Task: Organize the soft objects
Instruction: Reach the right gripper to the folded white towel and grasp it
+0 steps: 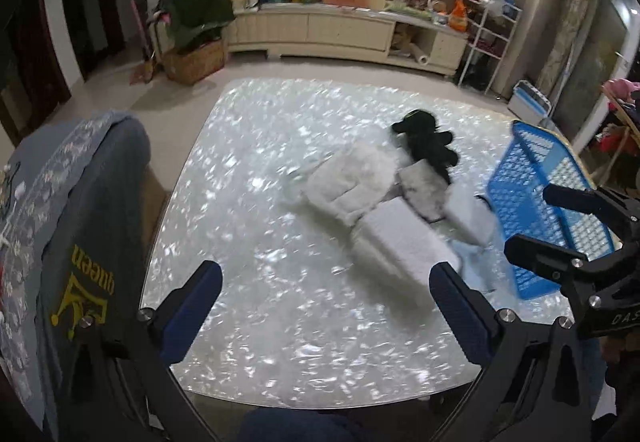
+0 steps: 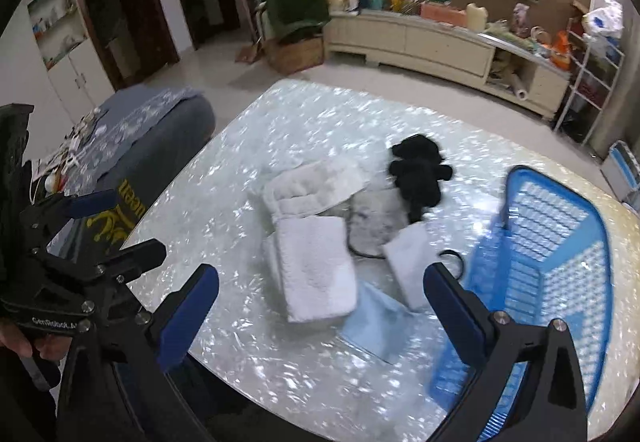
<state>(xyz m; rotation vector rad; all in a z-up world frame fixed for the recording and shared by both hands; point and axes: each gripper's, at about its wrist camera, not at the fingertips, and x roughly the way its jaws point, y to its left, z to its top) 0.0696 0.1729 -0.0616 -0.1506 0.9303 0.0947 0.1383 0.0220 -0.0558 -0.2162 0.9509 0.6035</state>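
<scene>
A heap of soft things lies mid-table: a folded white towel point(image 1: 400, 242) point(image 2: 316, 270), a fluffy white piece point(image 1: 352, 182) point(image 2: 312, 182), a grey-white furry piece point(image 1: 424, 190) point(image 2: 372, 218), a black plush toy point(image 1: 428, 142) point(image 2: 416, 170), a small white cloth point(image 2: 412, 262) and a light blue cloth point(image 2: 376, 318). An empty blue plastic basket point(image 1: 532, 210) point(image 2: 560, 262) stands to their right. My left gripper point(image 1: 326, 286) is open and empty above the table's near side. My right gripper point(image 2: 322, 290) point(image 1: 532, 226) is open and empty, hovering over the towel and blue cloth.
The pearly white table point(image 1: 260, 222) point(image 2: 280, 382) ends close to me. A grey cushioned seat with yellow "queen" lettering point(image 1: 80, 242) point(image 2: 132, 146) stands at its left. A cream cabinet point(image 1: 344, 30) and a wire rack point(image 1: 488, 38) stand along the far wall.
</scene>
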